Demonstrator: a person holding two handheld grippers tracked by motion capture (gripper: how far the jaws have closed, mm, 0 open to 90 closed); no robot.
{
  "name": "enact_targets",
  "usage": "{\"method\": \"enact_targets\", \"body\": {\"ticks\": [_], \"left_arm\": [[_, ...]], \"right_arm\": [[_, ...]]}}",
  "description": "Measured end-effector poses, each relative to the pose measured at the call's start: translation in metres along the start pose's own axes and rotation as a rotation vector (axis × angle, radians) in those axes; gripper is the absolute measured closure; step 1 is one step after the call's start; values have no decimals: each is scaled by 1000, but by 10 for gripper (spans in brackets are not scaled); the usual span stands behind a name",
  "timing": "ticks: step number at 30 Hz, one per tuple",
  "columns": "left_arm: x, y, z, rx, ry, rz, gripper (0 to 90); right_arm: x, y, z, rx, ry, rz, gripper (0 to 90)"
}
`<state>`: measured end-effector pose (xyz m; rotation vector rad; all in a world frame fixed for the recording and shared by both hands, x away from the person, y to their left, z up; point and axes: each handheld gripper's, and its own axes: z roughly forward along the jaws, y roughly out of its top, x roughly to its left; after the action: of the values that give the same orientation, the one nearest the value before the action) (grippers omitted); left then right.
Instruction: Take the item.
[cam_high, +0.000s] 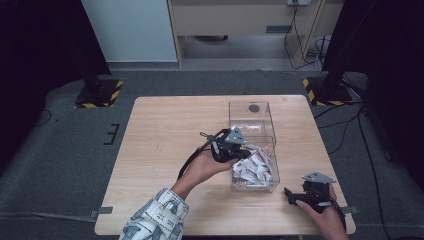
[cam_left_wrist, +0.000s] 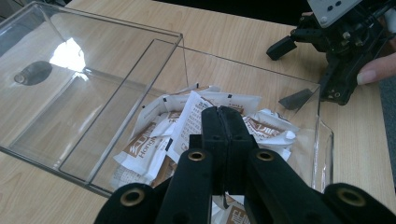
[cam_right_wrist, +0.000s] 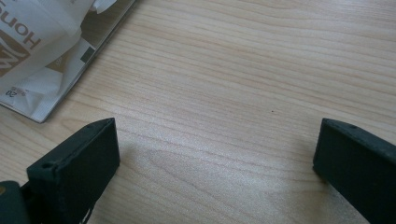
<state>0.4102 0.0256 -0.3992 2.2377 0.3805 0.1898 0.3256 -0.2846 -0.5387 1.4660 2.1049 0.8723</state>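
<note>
A clear plastic box (cam_high: 273, 131) stands right of the table's middle. White and brown sachets (cam_high: 255, 168) are piled in its near part. The far part holds only a dark round mark (cam_high: 254, 107). My left gripper (cam_high: 247, 153) reaches over the box's left wall, and its jaws are shut just above the sachets (cam_left_wrist: 154, 144). In the left gripper view the left gripper (cam_left_wrist: 223, 112) has its jaws pressed together with nothing seen between them. My right gripper (cam_high: 290, 196) rests open on the bare wood near the front right corner. In its own view the right gripper (cam_right_wrist: 215, 149) has only table between the jaws.
The wooden table (cam_high: 165, 130) has free room on its left half. In the left gripper view the right gripper (cam_left_wrist: 289, 72) lies beyond the box (cam_left_wrist: 116, 88). Black stands with striped bases (cam_high: 100, 92) and cables are on the floor behind.
</note>
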Motion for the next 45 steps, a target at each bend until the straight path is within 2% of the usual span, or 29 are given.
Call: {"method": "enact_targets", "body": {"ticks": [16,33,45], "left_arm": [[-1,6,-12,-25,3,4,894],[3,13,-35,-68,21,5,894],[6,11,-43,-88,23,-2,894]], "right_arm": [[0,0,0,0,0,0,8],[0,0,0,0,0,0,8],[0,0,0,0,0,0,8]]}}
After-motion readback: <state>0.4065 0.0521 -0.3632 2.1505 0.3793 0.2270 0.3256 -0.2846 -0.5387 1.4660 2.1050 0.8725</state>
